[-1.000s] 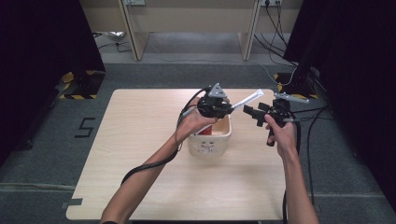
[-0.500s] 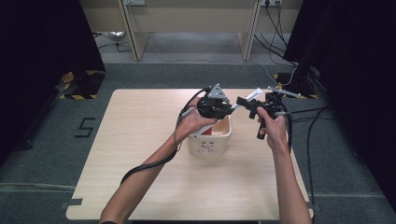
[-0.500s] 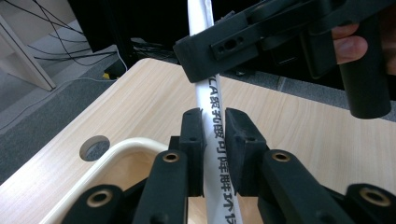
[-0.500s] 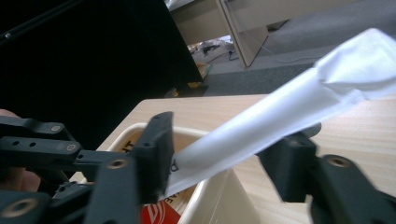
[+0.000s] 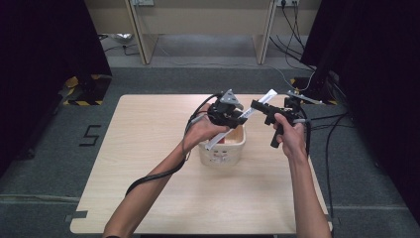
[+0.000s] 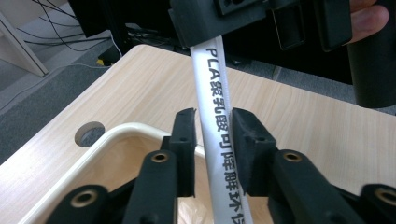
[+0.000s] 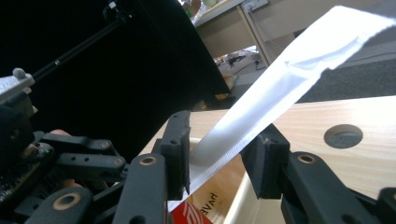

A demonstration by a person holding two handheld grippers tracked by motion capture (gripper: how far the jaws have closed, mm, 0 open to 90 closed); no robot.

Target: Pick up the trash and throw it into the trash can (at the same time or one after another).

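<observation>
Two grippers share one long white paper-wrapped straw sleeve (image 5: 250, 113) printed with black characters, held in the air above the cream plastic basket (image 5: 224, 151) on the pale wooden table (image 5: 148, 148). To do this hand-over well, I judge one grip should settle firmly before the other lets go. The left gripper (image 6: 212, 140) has its jaws easing apart, pads still pressing the sleeve. The right gripper (image 7: 219, 154) has just been closing, its jaws now clamping the flat wrapper.
</observation>
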